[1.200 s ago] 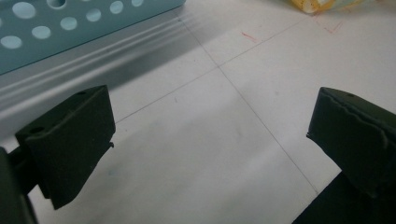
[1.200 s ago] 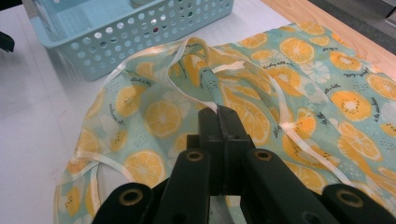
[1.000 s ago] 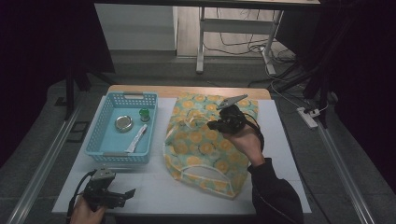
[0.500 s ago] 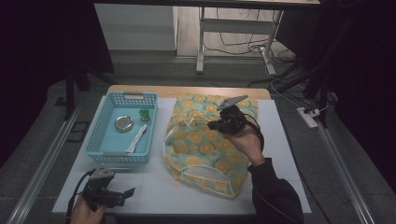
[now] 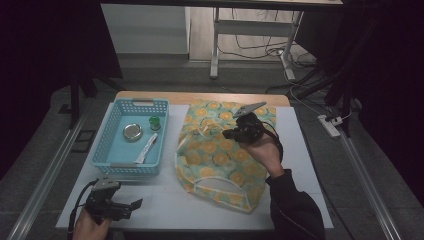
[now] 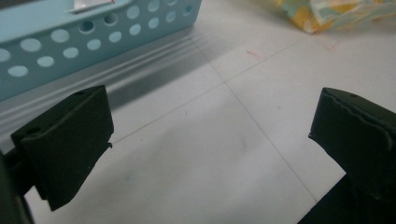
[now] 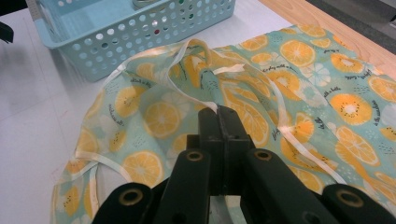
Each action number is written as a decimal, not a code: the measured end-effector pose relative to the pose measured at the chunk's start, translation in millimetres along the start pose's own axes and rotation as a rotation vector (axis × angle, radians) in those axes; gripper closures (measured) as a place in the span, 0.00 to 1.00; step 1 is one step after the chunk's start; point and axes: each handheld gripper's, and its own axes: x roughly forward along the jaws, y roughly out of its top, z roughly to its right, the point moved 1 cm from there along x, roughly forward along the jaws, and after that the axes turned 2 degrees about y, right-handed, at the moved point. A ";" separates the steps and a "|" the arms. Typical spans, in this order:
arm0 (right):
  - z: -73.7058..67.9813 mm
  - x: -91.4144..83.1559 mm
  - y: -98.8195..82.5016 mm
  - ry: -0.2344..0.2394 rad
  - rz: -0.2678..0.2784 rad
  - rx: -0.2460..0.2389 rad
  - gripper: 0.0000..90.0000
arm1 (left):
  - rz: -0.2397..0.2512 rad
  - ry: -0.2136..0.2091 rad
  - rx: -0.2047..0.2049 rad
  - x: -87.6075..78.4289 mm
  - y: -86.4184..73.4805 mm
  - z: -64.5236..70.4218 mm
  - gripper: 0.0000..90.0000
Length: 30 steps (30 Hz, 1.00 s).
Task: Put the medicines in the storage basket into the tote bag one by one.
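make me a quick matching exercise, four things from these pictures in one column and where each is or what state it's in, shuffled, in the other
1. left gripper
2. right gripper
3. green cap
4. round tin

a. shut on the fruit-print cloth
b. open above bare table
c. far corner inside the blue basket
d. in the basket, left of the white tube

Pairs: 1-b, 2-a, 3-c, 4-d

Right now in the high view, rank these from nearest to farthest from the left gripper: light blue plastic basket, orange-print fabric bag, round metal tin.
From the left gripper, at the table's near left corner:
1. Light blue plastic basket, just beyond it.
2. Round metal tin, inside the basket.
3. Orange-print fabric bag, to the right, about as near as the tin; too close to call.
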 end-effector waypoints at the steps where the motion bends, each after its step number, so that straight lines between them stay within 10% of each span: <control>1: -0.2 0.1 -0.1 0.000 0.001 0.000 1.00 | 0.009 -0.003 0.003 -1.0 0.4 -0.5 0.00; 30: 0.0 -0.4 -0.8 -0.001 -0.002 0.000 1.00 | 0.056 -0.098 0.019 -23.5 24.1 -11.0 0.00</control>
